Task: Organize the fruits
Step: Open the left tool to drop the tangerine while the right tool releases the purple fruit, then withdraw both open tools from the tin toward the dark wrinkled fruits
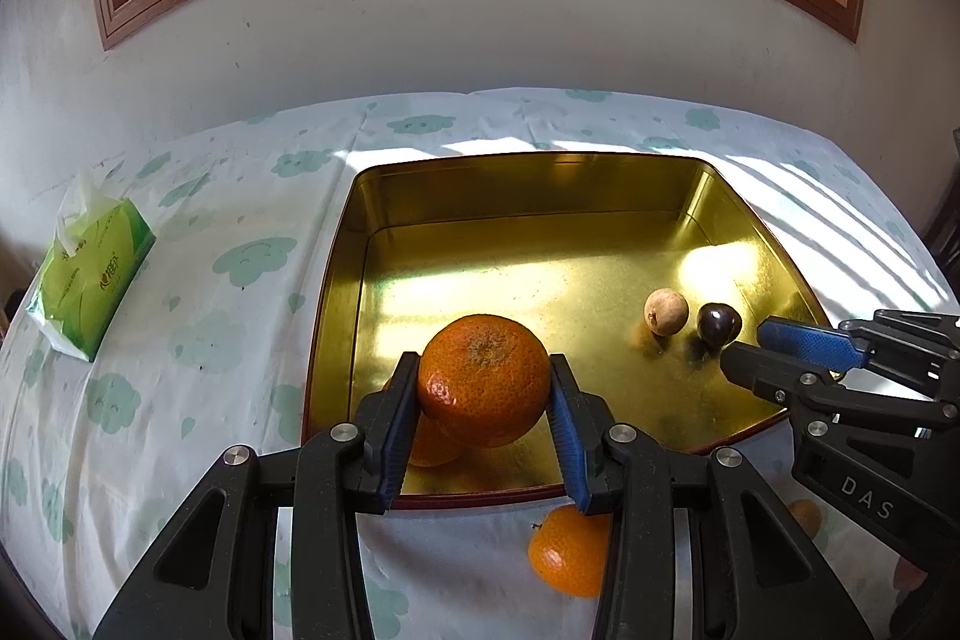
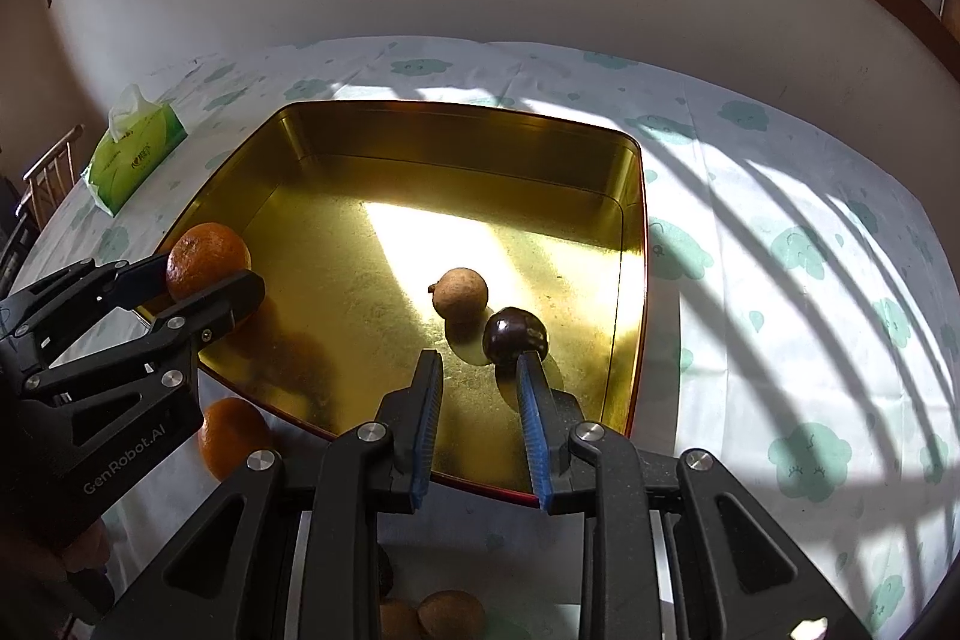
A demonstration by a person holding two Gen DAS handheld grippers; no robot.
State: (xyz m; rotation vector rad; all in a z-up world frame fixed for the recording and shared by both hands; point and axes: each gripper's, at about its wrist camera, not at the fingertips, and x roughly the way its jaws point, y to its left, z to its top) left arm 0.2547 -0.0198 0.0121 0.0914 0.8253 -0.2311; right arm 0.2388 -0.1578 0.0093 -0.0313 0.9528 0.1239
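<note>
My left gripper (image 1: 483, 388) is shut on an orange mandarin (image 1: 483, 379) and holds it over the near left part of a gold tin tray (image 1: 528, 196). The same mandarin (image 2: 207, 259) shows in the right wrist view over the tray (image 2: 456, 130). A brown round fruit (image 2: 461, 293) and a dark purple fruit (image 2: 515, 337) lie in the tray. My right gripper (image 2: 477, 370) is open and empty, just behind the dark fruit. A second mandarin (image 1: 567, 553) lies on the cloth in front of the tray.
A green tissue pack (image 1: 90, 274) lies at the table's left. Two brown fruits (image 2: 432, 617) lie on the cloth under my right gripper. A white cloth with green clouds (image 2: 780, 280) covers the table. A wall stands behind.
</note>
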